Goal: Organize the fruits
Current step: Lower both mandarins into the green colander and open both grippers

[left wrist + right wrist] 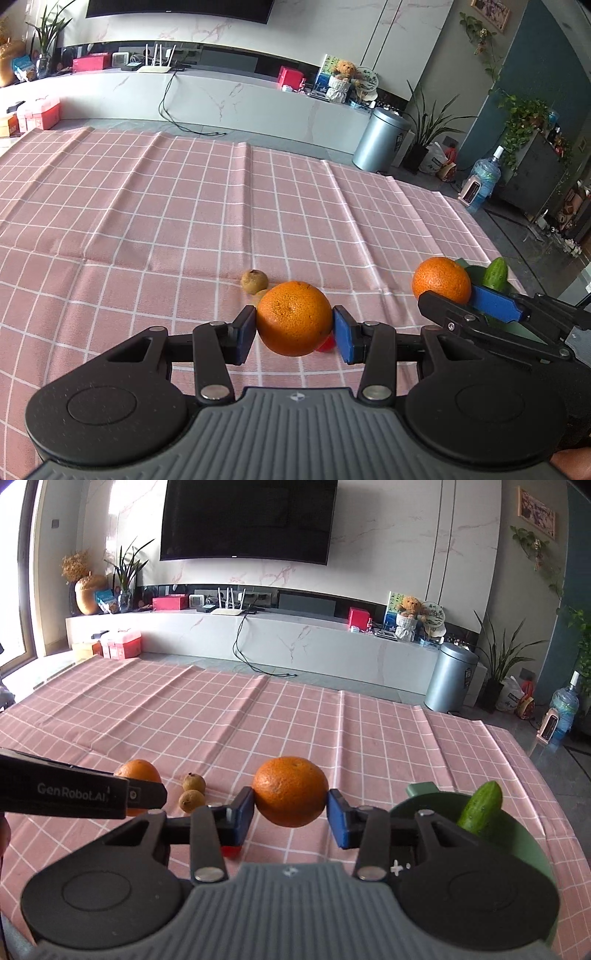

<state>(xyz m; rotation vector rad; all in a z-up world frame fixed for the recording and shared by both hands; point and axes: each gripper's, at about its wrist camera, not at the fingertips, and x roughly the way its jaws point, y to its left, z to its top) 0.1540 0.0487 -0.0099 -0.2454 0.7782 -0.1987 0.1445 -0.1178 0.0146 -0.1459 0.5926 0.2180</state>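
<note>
Both grippers carried fruit at once. The left gripper (294, 329) had its blue pads clamped on an orange (294, 318), squarely between the jaws and apparently lifted clear of the pink checked tablecloth (147, 206); the right gripper (290, 809) was clamped just the same on a second orange (290, 791), pads touching it on either side at its widest girth.

Beyond the left jaws and a little to their left lay a longan (254, 281), with another partly hidden behind the orange; a sliver of something red (325, 345) peeked out beneath the fruit, too hidden to name. To the right of the right jaws and below them sat a green bowl (524, 849) with a cucumber (480, 808) propped in it, long axis tilted up and away to the right, tip above the rim; both longans (193, 782) showed off to the left of those jaws.

I judged the oranges firm but yielding, moderately weighty, skin pebbled enough to hold; a grip across the middle seemed right, since a hard squeeze could bruise. Nearly round, they had no real long axis; the left orange's dimple faced up and toward the camera, the right one's pointed up and away.
</note>
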